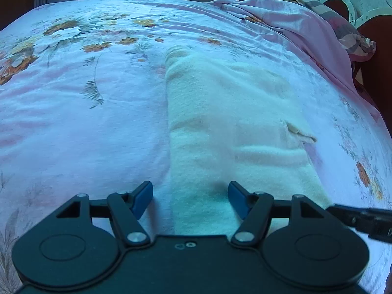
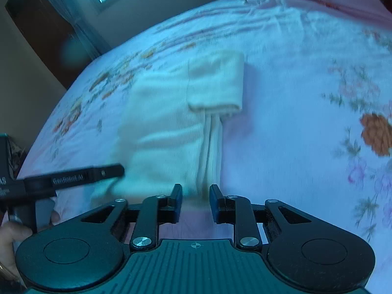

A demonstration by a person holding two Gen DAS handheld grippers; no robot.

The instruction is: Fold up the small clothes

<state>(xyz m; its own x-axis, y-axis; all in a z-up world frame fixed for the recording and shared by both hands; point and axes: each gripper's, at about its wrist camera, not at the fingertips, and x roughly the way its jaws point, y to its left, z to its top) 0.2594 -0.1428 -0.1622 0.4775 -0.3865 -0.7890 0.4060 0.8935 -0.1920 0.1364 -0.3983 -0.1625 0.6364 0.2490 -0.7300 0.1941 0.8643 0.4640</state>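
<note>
Lying flat on the floral bedsheet [image 1: 73, 127], the cream garment [image 1: 220, 127] runs lengthwise away from both cameras, its folded sleeve [image 2: 215, 83] at the far end. The left gripper [image 1: 190, 199] hovers spread wide over its near end, holding nothing. The right gripper [image 2: 196, 202] stands partly spread at the near ribbed edge, also empty.

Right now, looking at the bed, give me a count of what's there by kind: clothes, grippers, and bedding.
Cream garment: 1
Grippers: 2, left gripper and right gripper, both open
Floral bedsheet: 1
Bunched pink and patterned bedding at the far corner: 1 heap
Total: 5
</note>
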